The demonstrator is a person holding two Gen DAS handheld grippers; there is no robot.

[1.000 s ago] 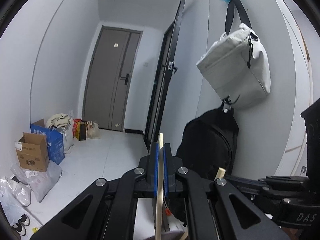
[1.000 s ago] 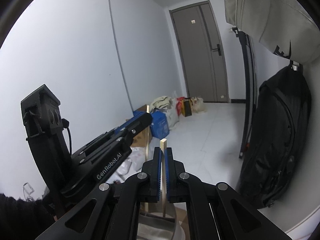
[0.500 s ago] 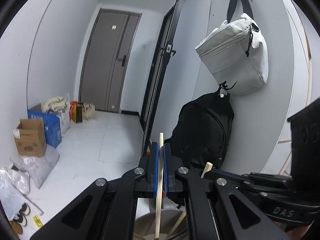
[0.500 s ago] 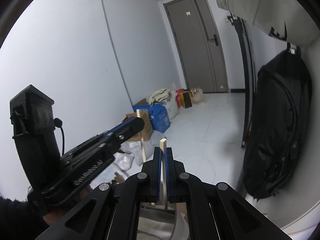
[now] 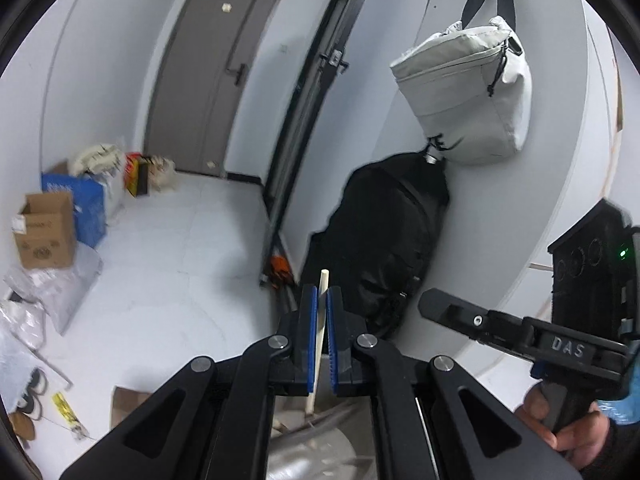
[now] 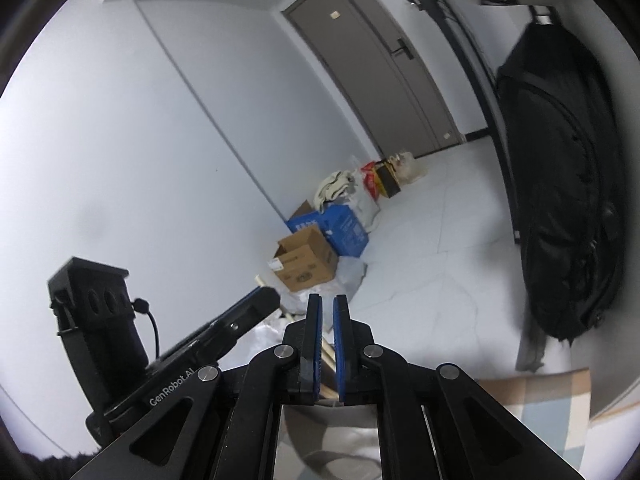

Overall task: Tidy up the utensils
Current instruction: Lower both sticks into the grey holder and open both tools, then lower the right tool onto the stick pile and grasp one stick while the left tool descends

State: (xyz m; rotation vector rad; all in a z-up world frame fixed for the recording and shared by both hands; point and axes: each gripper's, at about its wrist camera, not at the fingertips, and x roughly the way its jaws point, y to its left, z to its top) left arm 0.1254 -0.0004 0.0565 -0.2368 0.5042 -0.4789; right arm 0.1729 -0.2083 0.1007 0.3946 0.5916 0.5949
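While my left hand-held gripper (image 5: 319, 300) is clamped on a pale wooden chopstick (image 5: 320, 320), the stick stands nearly upright between the blue pads (image 5: 307, 336), its top poking just above them and its lower end reaching down toward a metal container (image 5: 312, 452) whose rim shows beneath the fingers. My right hand-held gripper (image 6: 323, 304) holds nothing: its blue pads (image 6: 315, 340) stand a narrow slit apart, having just eased open by a hair, and I see only floor and more wooden sticks (image 6: 328, 354) through the gap below them. From the right wrist view, the left hand-held gripper sits to the side and a little lower, with the tip of its chopstick showing past its nose. From the left wrist view, the right hand-held gripper (image 5: 430, 304) lies off to the right, a hand (image 5: 560, 428) wrapped around its grip below a blue sleeve cuff (image 5: 624, 408). Under the right fingers I make out the same grey metal container, and beside it a checked cloth (image 6: 540, 400) on the table. Beyond lie a white tiled floor (image 5: 168, 264), a brown cardboard box (image 5: 46, 236), a blue box (image 5: 90, 204), a grey door (image 5: 212, 76), a black backpack (image 5: 384, 240) and a light grey bag (image 5: 464, 100) hanging on the wall.
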